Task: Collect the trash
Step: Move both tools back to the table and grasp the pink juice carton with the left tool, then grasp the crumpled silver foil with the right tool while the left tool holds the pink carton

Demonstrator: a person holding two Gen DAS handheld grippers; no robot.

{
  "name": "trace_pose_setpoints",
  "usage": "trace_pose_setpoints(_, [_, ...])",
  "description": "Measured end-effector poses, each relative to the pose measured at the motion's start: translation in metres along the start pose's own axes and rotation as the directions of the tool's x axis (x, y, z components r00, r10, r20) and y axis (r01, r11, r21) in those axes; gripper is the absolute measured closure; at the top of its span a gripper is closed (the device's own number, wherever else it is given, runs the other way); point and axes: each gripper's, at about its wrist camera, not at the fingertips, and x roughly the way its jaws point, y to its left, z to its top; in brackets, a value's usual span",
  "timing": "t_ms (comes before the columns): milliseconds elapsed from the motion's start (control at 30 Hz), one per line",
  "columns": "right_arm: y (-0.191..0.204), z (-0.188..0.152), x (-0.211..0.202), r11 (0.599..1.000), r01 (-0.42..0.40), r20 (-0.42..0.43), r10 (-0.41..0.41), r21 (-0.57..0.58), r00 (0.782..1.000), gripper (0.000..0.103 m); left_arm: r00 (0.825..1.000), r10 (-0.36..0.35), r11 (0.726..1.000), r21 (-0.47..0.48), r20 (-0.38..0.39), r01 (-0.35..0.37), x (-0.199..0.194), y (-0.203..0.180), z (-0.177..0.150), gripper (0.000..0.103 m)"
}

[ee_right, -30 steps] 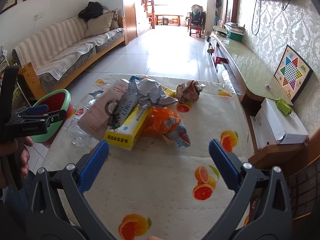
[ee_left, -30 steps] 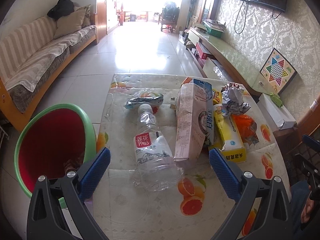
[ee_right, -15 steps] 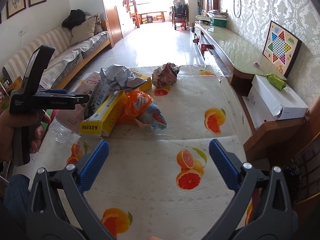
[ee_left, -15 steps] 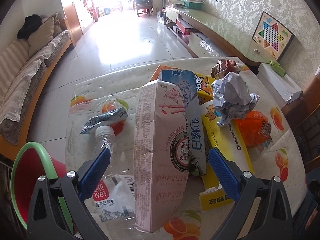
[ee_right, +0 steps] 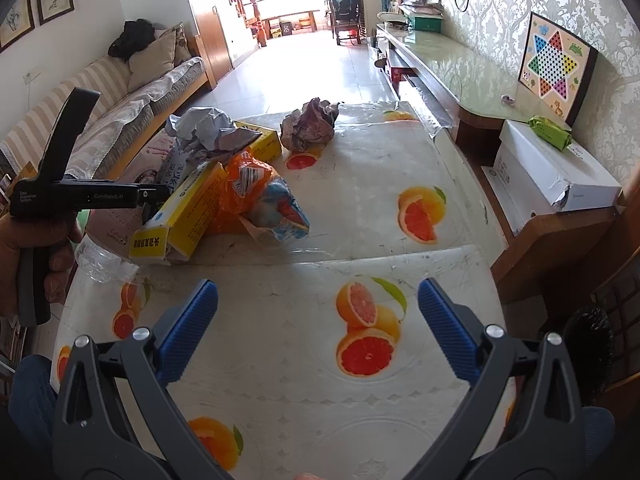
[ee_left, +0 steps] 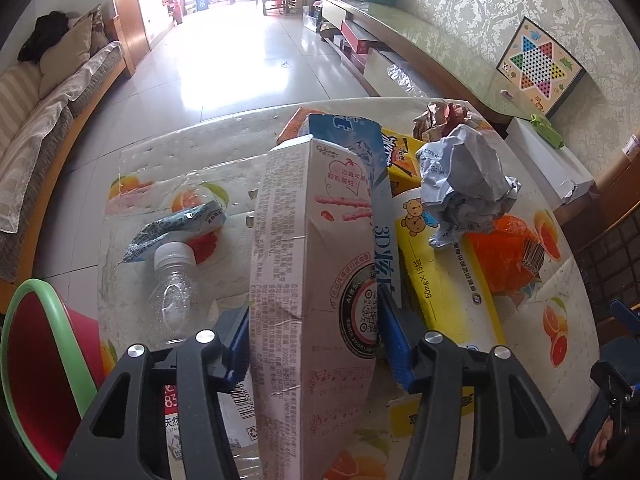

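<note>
Pink carton [ee_left: 308,280] now sits pinched between the left gripper [ee_left: 316,344] jaws, which just closed in; right gripper [ee_right: 318,320] gapes empty over the near worktop [ee_right: 360,208], bottle [ee_left: 176,300] crowding left.

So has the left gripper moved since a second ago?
Yes. The left gripper has gone rightward from the plastic bottle to the pink carton; its jaws have just been closing and now pinch the carton.
</note>
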Motion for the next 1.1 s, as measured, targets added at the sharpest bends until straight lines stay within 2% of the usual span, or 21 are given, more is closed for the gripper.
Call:
trace_pose_setpoints(167, [0.004,-0.001,0.001,1.0,-0.002,-0.003,0.002,-0.009,1.0,0.005,1.0,-0.018,1.0,-0.002,-0.008,0.018,-0.001,0.001,-0.001,0.056])
trace_pose_setpoints(433, [0.018,0.0,-0.007,0.999,-0.004,0.019,0.005,-0.045,1.0,0.005,0.993,-0.03,0.998,-0.044,0.117,0.035,-0.052,0.007,-0.01,0.056])
trace_pose_setpoints(600, [0.042,0.01,-0.009,0.993,-0.013,0.033,0.018,-0.12,0.999,0.005,0.982,-0.04,0.998,-0.05,0.184,0.05,-0.089,0.011,-0.028,0.056])
trace_pose_setpoints(733, [0.061,0.026,-0.005,0.986,-0.03,0.058,0.04,-0.166,0.997,0.005,0.974,-0.071,0.993,-0.075,0.214,0.088,-0.109,0.018,-0.045,0.056])
trace_pose_setpoints(933, [0.09,0.069,0.019,0.971,-0.04,0.086,0.062,-0.237,0.994,0.005,0.969,-0.052,0.993,-0.088,0.243,0.075,-0.125,0.024,-0.071,0.056])
trace_pose_setpoints(1100, [0.107,0.097,0.056,0.954,0.007,0.074,0.016,-0.3,0.997,0.005,0.966,-0.063,0.986,-0.135,0.251,0.099,-0.127,0.036,-0.09,0.056])
